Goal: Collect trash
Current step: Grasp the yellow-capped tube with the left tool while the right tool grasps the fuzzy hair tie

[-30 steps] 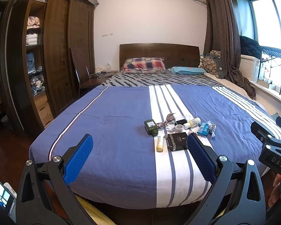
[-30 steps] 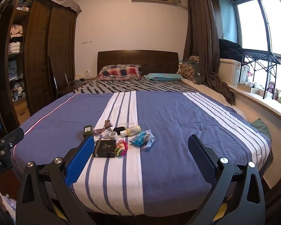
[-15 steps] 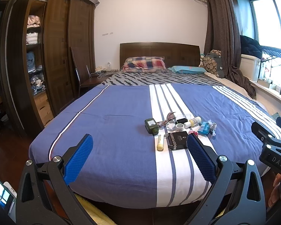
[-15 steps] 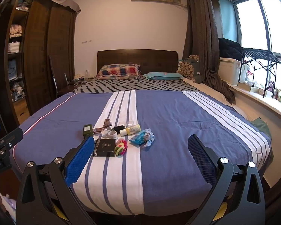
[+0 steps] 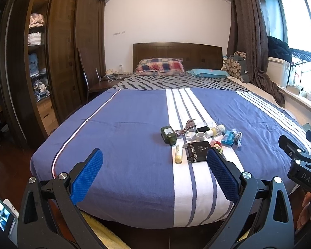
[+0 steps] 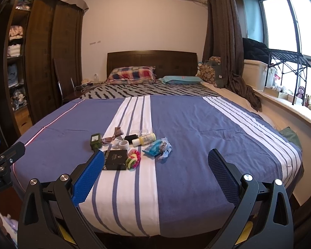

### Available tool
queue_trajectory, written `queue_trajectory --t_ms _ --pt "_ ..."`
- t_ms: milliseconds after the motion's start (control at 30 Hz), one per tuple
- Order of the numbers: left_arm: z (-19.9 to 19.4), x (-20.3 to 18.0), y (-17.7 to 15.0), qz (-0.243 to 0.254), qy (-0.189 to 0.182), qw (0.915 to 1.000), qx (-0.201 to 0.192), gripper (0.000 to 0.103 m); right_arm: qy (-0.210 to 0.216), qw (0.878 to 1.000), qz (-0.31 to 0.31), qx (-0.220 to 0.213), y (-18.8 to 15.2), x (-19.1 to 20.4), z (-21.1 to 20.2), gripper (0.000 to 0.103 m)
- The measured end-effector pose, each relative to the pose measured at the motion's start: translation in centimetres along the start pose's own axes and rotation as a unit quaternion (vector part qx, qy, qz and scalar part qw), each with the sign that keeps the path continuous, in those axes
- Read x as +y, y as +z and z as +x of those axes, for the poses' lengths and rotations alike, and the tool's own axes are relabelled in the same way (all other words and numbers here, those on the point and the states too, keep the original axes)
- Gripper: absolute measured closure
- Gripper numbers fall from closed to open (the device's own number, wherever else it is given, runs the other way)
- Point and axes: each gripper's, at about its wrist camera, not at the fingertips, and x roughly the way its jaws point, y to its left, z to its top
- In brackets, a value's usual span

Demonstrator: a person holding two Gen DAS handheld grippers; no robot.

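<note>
A cluster of small items lies on the blue and white striped bed cover (image 5: pixel 124 137): a dark green bottle (image 5: pixel 168 134), a yellow tube (image 5: pixel 178 154), a black box (image 5: pixel 198 148), a blue crumpled wrapper (image 5: pixel 228 137), a yellow-capped bottle (image 5: pixel 215 130) and a tape roll (image 5: pixel 200 137). In the right wrist view I see the black box (image 6: pixel 115 159), coloured hair ties (image 6: pixel 133 159), the blue wrapper (image 6: pixel 157 147) and the green bottle (image 6: pixel 95 140). My left gripper (image 5: pixel 154 173) is open and empty at the foot of the bed. My right gripper (image 6: pixel 155 174) is open and empty, also short of the items.
A dark wooden wardrobe (image 5: pixel 51 62) with open shelves stands at the left. A chair and side table (image 5: pixel 97 83) sit by the headboard. Pillows (image 5: pixel 159 66) lie at the far end. A curtain (image 6: pixel 224 41), window ledge and a rack (image 6: pixel 286 62) are at the right.
Both grippers have drifted slightly toward the bed; the items sit a little nearer in both views. Neither gripper's opening has changed.
</note>
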Motion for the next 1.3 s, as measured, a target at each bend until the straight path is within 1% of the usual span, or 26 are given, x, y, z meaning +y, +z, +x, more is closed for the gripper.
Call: queue_trajectory --t_ms 200,433,600,800,933,1100,1167,1233,1300 --pt "1.1 0.3 -0.5 -0.004 0.003 0.9999 0.011 0.008 0.002 1.0 -0.002 0.01 -0.3 0.2 0.9 0.003" --pt "3.1 0.9 -1.1 -0.006 0.013 0.9995 0.03 0.008 -0.002 0.999 0.001 0.033 -0.8 0.0 3.1 0.003" --pt "5.5 1.2 -1.9 -0.007 0.017 0.9984 0.054 0.008 -0.006 0.998 0.005 0.054 -1.6 -0.7 5.2 0.003" --pt "8.9 0.5 -3.2 0.004 0.007 0.9963 0.085 0.008 -0.001 0.996 0.017 0.089 -2.9 -1.5 8.7 0.003" --pt "11.4 -0.1 -4.0 0.013 0.004 0.9945 0.104 0.008 0.005 0.994 0.02 0.103 -3.4 -1.6 11.0 0.003" --pt "14.6 -0.4 -4.5 0.022 -0.006 0.9914 0.129 0.008 0.025 0.992 0.021 0.122 -3.9 -0.9 13.9 0.003" --pt "15.5 -0.6 -4.6 0.027 -0.012 0.9909 0.131 0.008 0.036 0.991 0.017 0.126 -4.0 -0.3 15.0 0.003" --pt "16.4 -0.9 -4.5 0.031 -0.021 0.9904 0.133 0.008 0.053 0.99 0.017 0.127 -3.9 0.4 16.0 0.007" --pt "17.3 -1.1 -4.4 0.031 -0.03 0.9896 0.137 0.008 0.072 0.988 0.015 0.137 -3.8 1.1 17.4 0.023"
